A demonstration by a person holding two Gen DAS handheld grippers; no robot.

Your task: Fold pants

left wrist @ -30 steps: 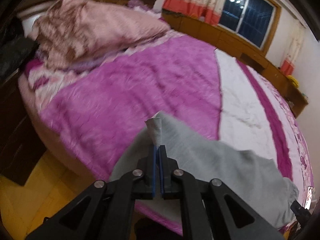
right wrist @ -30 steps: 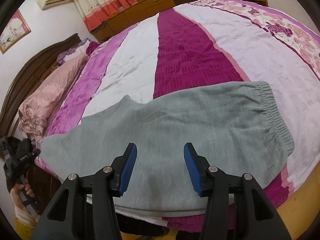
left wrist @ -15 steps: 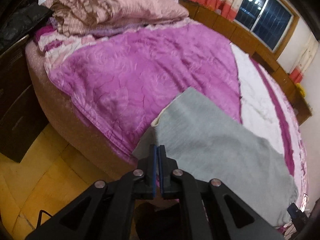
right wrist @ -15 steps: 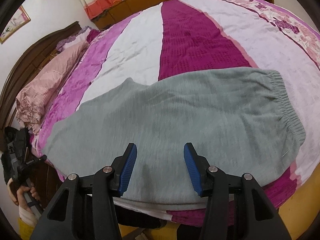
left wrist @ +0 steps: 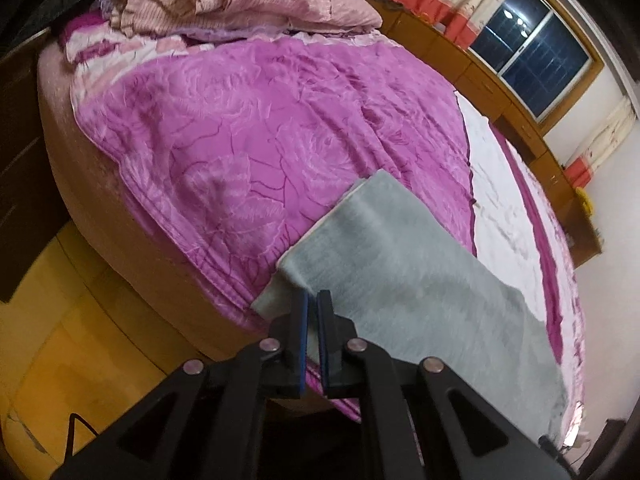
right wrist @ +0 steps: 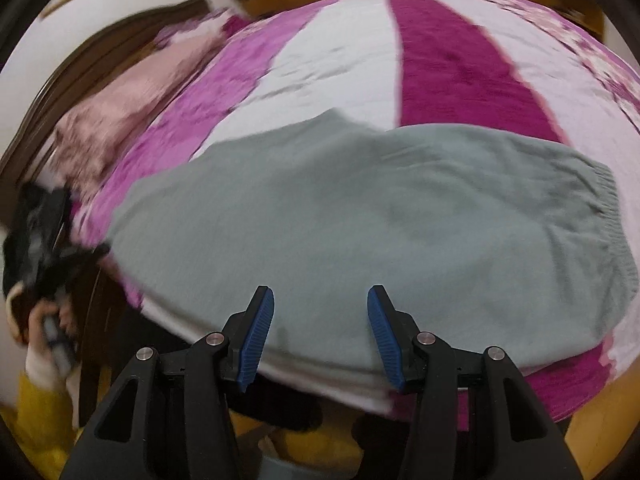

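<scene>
The left gripper (left wrist: 312,300) has come down to the near edge of the bed (left wrist: 132,248), tongs pressed together on the hem corner of the grey pants (left wrist: 400,280), so the leg now lies flat instead of lifted. The right gripper (right wrist: 320,304) hangs spread and empty above the pants (right wrist: 360,220). Motion blur smears the right view; the pinch point itself is hidden.

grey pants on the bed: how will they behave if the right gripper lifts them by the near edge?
Likely floppy: the grey pants lie flat, following the bed. Probably sags either side of one pinch. Soft knit looks grippy, so slipping from the right gripper seems unlikely.
</scene>
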